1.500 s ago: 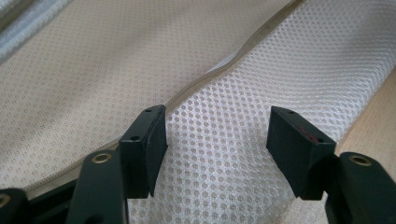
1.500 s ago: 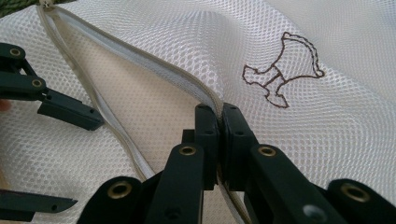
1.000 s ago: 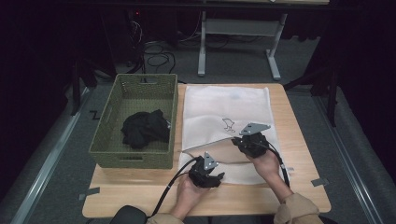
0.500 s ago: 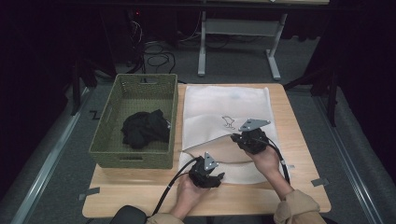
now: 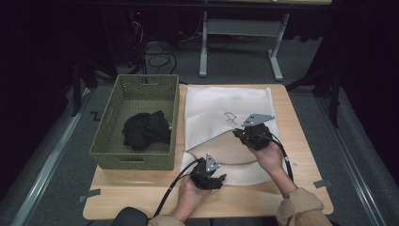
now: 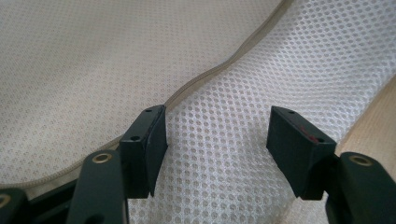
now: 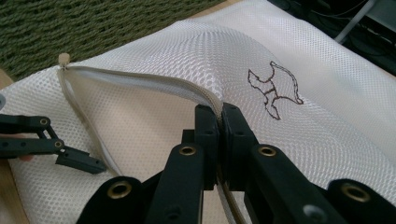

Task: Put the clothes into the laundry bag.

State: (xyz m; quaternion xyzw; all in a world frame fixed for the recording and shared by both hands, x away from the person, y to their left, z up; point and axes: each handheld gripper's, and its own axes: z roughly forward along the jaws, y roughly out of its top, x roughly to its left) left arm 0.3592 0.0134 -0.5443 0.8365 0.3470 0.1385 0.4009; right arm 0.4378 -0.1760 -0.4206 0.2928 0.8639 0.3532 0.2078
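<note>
A white mesh laundry bag with a small line drawing lies flat on the wooden table. My right gripper is shut on the zipper edge of the bag's upper layer and holds it raised, so the mouth gapes toward the person. In the right gripper view its jaws pinch that edge. My left gripper rests low on the bag's lower layer near the table's front, jaws open. In the left gripper view mesh lies under the spread fingers, untouched by the pads.
A green woven basket stands left of the bag with a crumpled black garment inside. Cables trail from both grippers toward the person. Dark floor, cables and a desk frame lie beyond the table's far edge.
My right gripper has risen a little with the bag's zipper edge, lifting the upper layer higher. The left gripper has stayed put.
</note>
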